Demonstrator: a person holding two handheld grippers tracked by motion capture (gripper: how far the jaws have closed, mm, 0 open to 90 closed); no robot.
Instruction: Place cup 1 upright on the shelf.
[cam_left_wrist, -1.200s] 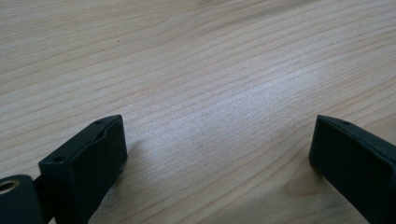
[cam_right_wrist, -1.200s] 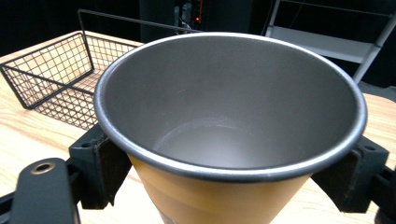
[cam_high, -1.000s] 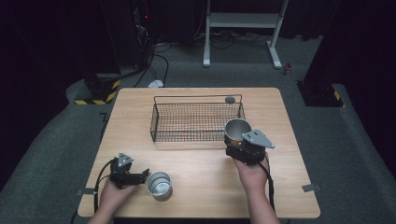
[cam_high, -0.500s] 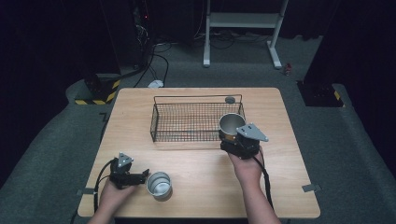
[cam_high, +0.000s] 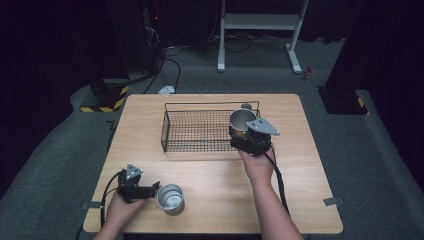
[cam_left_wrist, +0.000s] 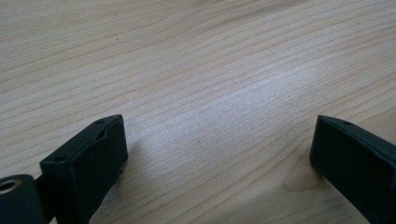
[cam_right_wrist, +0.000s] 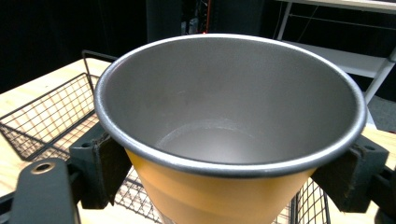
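An orange cup (cam_high: 242, 122) with a grey metal inside hangs over the right end of the black wire basket (cam_high: 195, 131). My right gripper (cam_high: 241, 134) is shut on it; in the right gripper view the pads press both sides of the orange cup (cam_right_wrist: 224, 154) just under its rim. A silver metal cup (cam_high: 170, 198) stands upright near the table's front left. My left gripper (cam_high: 154, 188) rests on the wood just left of that cup, pointing at it. In the left gripper view its jaws stand open over bare wood, left gripper (cam_left_wrist: 219, 154) holding nothing.
A small grey round object (cam_high: 246, 106) lies on the table behind the basket's right corner. Wooden table (cam_high: 300, 165) has bare room to the right and in front. Cables trail from both grippers toward the front edge.
My right hand has carried the orange cup left and up, from beside the basket's right end to over it. The left gripper and silver cup kept still.
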